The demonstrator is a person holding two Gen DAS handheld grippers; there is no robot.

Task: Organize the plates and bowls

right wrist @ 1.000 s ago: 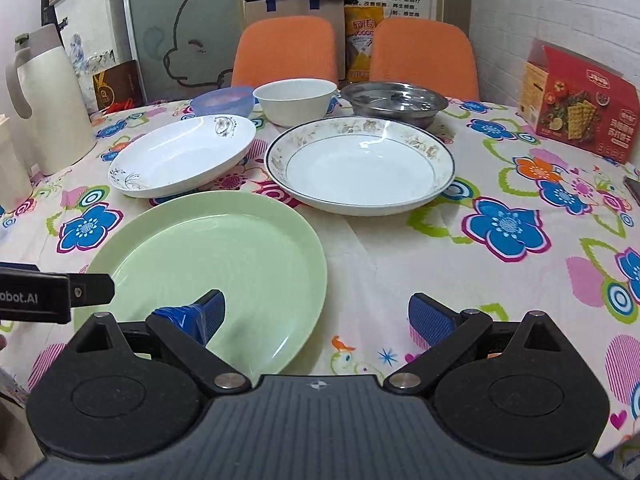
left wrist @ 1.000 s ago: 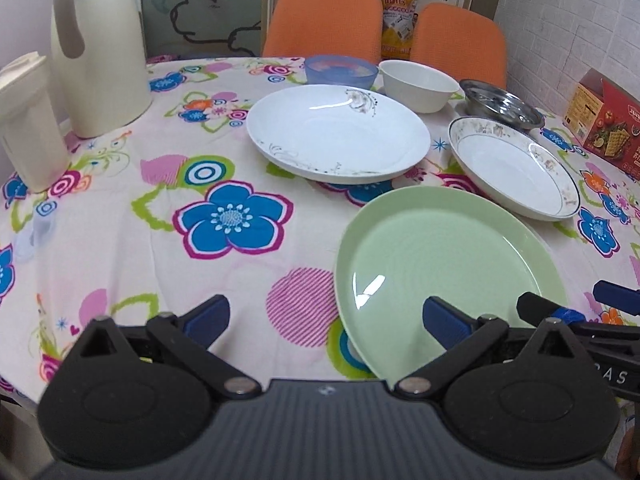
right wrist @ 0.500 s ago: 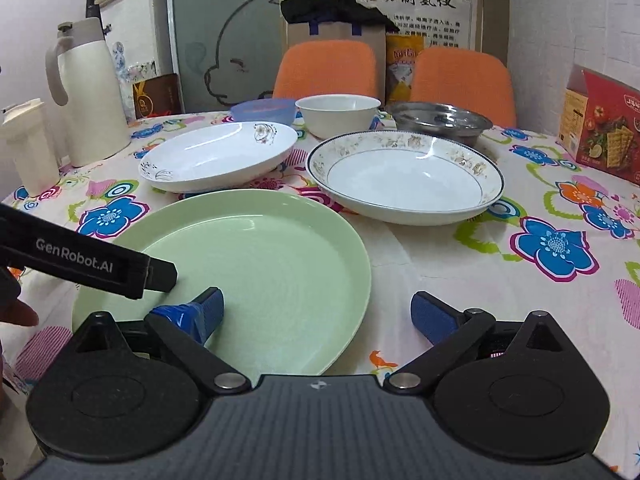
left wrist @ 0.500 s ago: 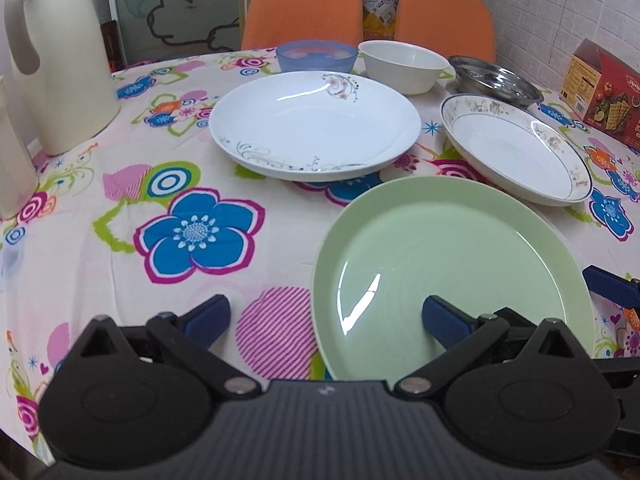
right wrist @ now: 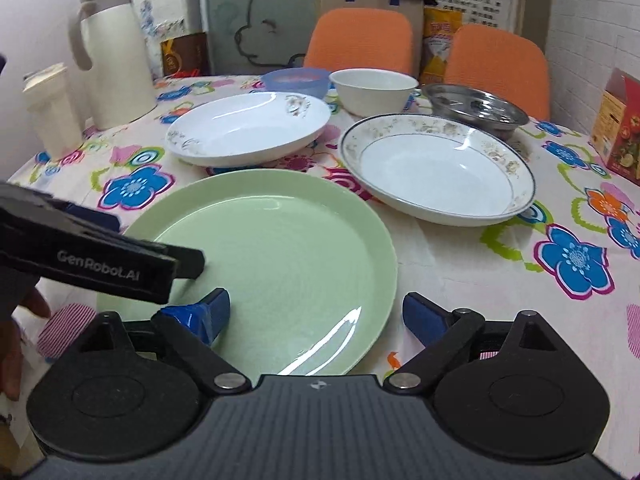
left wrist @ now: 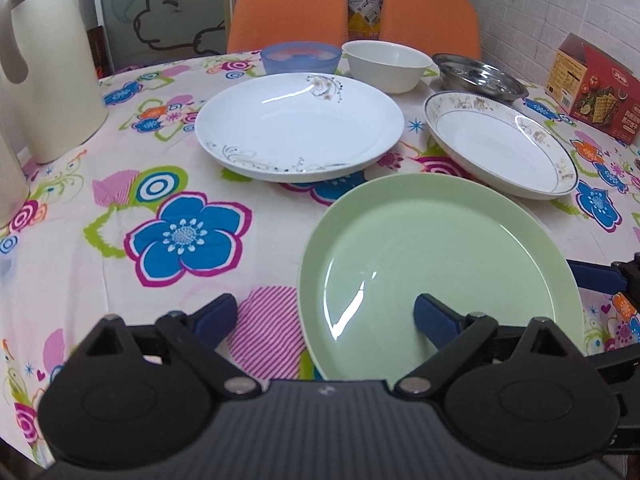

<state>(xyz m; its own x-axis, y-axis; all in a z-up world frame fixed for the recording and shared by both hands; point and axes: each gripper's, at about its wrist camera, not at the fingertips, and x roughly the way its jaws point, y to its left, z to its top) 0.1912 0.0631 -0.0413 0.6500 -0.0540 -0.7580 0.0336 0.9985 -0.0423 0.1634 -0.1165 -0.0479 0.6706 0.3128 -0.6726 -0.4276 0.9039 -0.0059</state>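
A pale green plate (left wrist: 436, 276) (right wrist: 280, 256) lies flat at the near edge of the flowered table. Behind it sit a white plate with a floral print (left wrist: 298, 128) (right wrist: 248, 128) and a gold-rimmed deep plate (left wrist: 500, 148) (right wrist: 436, 172). Farther back stand a blue bowl (left wrist: 300, 58), a white bowl (left wrist: 386, 64) and a steel dish (left wrist: 478, 76). My left gripper (left wrist: 326, 316) is open and straddles the green plate's left rim. My right gripper (right wrist: 316, 314) is open across its right rim. Neither holds anything.
A cream thermos jug (right wrist: 110, 52) and a cream container (right wrist: 52, 108) stand at the table's left. A red cracker box (left wrist: 592, 84) sits at the right. Two orange chairs (right wrist: 364, 40) stand behind the table. A hand (right wrist: 16, 340) shows at the left edge.
Both grippers have shifted in over the green plate, and the left gripper's body now reaches farther over it in the right wrist view. Both stay open, and the dishes have not moved.
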